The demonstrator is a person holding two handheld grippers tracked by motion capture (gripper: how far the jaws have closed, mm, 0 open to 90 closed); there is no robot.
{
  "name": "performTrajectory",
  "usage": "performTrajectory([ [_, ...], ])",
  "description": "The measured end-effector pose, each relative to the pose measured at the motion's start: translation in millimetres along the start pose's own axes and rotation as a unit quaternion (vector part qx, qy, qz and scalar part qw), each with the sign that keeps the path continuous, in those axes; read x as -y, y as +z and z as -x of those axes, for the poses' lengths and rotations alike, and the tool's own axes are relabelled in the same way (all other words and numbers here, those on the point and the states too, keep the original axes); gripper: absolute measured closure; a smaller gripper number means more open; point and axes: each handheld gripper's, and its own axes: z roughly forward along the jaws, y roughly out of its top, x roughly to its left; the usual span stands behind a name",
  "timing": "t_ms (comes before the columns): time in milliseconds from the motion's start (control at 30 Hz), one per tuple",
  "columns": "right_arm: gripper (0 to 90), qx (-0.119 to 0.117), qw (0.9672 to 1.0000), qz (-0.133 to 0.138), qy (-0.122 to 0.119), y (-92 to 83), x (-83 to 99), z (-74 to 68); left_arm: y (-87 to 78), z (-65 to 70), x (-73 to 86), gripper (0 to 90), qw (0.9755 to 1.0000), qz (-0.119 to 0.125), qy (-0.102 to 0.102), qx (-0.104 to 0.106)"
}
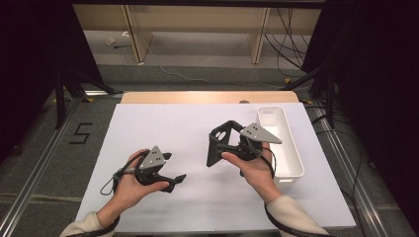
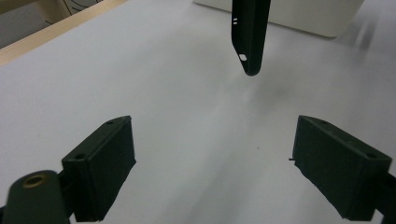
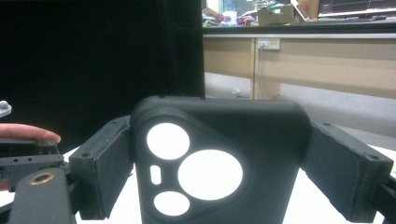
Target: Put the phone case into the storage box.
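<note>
My right gripper [image 1: 236, 146] is shut on a black phone case [image 1: 221, 142] and holds it up above the white board, right of centre. In the right gripper view the case [image 3: 266, 140] stands between the two jaws with its round camera cut-outs facing me, and my right gripper [image 3: 219, 170] pinches its sides. My left gripper [image 1: 174, 167] hovers low over the board at the front left, open and holding nothing. In the left gripper view its jaws [image 2: 212, 154] stand wide apart over bare board, and the case [image 2: 250, 37] hangs edge-on ahead.
An empty white bin [image 1: 299, 158] lies along the board's right side, just past the right hand; its wall [image 2: 299, 18] also shows beyond the case. The white board [image 1: 163, 123] covers a wooden table [image 1: 207, 97]. A floor mark "5" [image 1: 80, 133] is on the left.
</note>
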Motion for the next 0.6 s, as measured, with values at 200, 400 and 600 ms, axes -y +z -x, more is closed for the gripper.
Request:
performTrajectory([
  [200, 14.8, 0.004, 1.0, 0.004, 0.0, -4.0, -3.5, 4.4, -0.5, -0.2, -0.3, 12.7, 1.0, 0.0, 0.001, -0.002],
  [400, 14.8, 0.01, 0.9999, 0.01, 0.002, -7.9, -8.1, 10.1, -0.3, -1.1, 0.1, 12.8, 1.0, 0.0, 0.0, -0.002],
  [600, 14.8, 0.022, 0.9997, 0.012, 0.003, -11.4, -10.9, 17.7, -1.1, -1.4, -0.2, 12.8, 1.0, 0.002, 0.0, -0.002],
])
